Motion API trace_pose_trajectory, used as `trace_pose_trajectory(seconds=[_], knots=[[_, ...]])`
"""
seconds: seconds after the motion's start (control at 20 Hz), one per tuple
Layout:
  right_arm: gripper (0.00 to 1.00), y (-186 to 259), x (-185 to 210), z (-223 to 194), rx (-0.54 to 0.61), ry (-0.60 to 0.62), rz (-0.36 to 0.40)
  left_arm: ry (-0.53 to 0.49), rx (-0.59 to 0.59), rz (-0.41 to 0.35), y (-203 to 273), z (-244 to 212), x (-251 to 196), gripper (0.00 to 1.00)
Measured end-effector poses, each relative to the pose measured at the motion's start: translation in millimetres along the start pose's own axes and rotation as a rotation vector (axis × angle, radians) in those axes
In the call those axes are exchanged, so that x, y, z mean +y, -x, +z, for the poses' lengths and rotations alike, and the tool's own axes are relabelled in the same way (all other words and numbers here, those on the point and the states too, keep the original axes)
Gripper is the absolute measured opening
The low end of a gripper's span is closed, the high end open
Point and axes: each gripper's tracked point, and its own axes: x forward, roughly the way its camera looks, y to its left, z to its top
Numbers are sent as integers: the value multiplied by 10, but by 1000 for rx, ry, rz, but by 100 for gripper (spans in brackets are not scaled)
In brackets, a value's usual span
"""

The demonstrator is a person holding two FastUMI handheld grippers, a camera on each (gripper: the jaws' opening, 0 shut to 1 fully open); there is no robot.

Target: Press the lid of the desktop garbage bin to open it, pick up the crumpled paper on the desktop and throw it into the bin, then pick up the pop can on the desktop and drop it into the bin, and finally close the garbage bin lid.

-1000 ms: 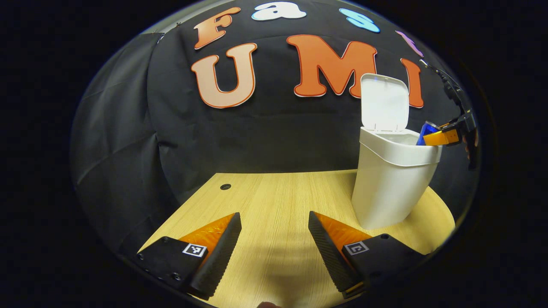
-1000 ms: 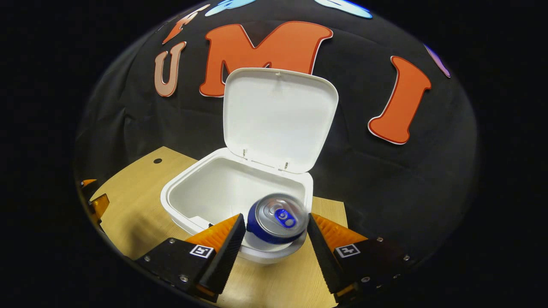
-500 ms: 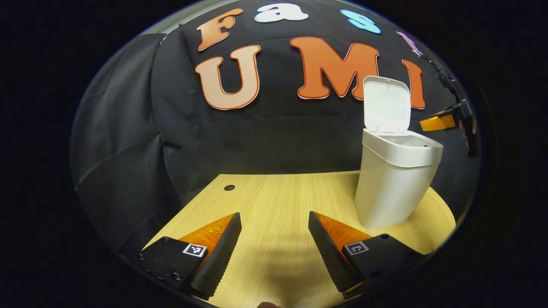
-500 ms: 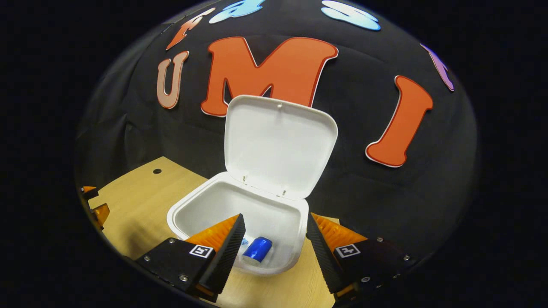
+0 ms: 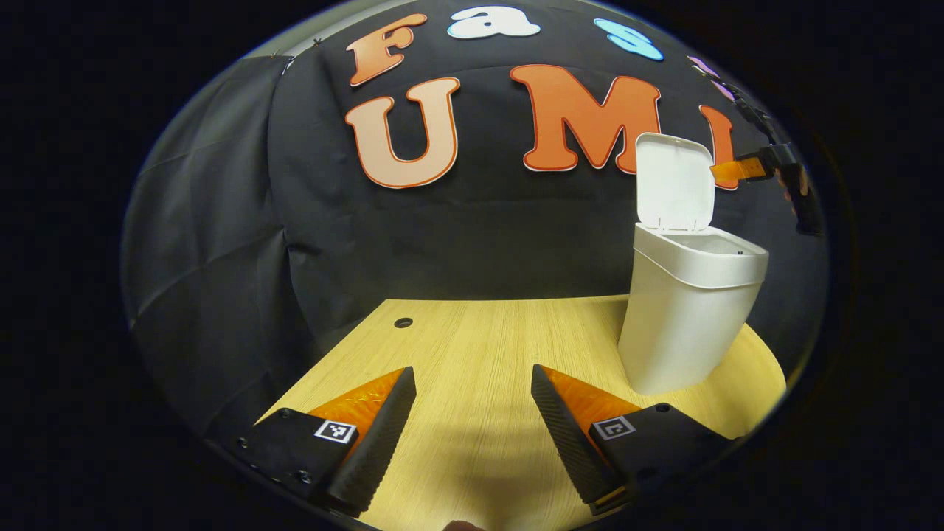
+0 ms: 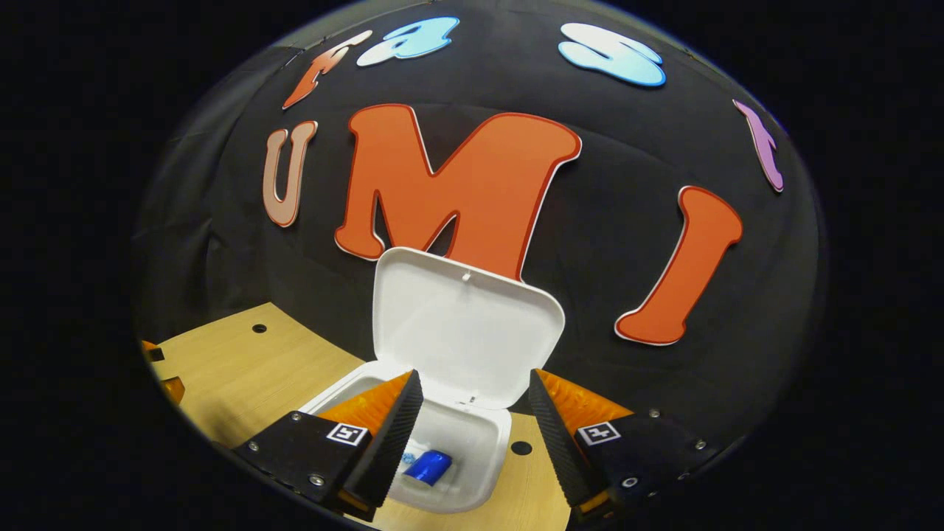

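The garbage bin [image 5: 689,317] is the landmark here: a white bin standing upright on the wooden tabletop [image 5: 479,346], with the black cloth wall behind it. Its lid [image 5: 675,184] is swung up on the back hinge and stands nearly vertical above the rim, so the mouth of the bin is open.

In the right gripper view the right tongs [image 6: 472,420] hang above the bin, looking down into it past the raised lid [image 6: 464,328]. The two fingers are spread wide apart with nothing between them and nothing touching them. Down inside the garbage bin [image 6: 483,461], the blue pop can [image 6: 429,466] lies on its side at the bottom. Just beside it, towards the left finger, a small pale scrap shows, too hidden by the finger to tell whether it is the crumpled paper.

In the left gripper view the left tongs [image 5: 472,420] sit low over the tabletop, well apart from the bin, which stands ahead of them and off to their right. Their fingers are also spread wide and hold nothing; bare wood shows between them. A small round hole [image 5: 403,322] in the tabletop lies well to the left of the bin. The right tongs [image 5: 737,169] appear above the bin, level with the upper part of the raised lid and just beside its right edge
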Motion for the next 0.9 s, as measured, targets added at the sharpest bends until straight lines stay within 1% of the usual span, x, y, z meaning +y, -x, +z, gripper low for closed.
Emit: trace_pose_trajectory(seconds=[0.45,0.75,0.9], knots=[[88,-156,-233,447,-97,-57,-49,11,12,17,-48,-63,146,100],[88,-241,-253,652,-159,-139,-43,16,23,17,-103,-96,180,100],[87,-301,-205,693,-175,-207,-19,23,32,17,-140,-123,186,100]])
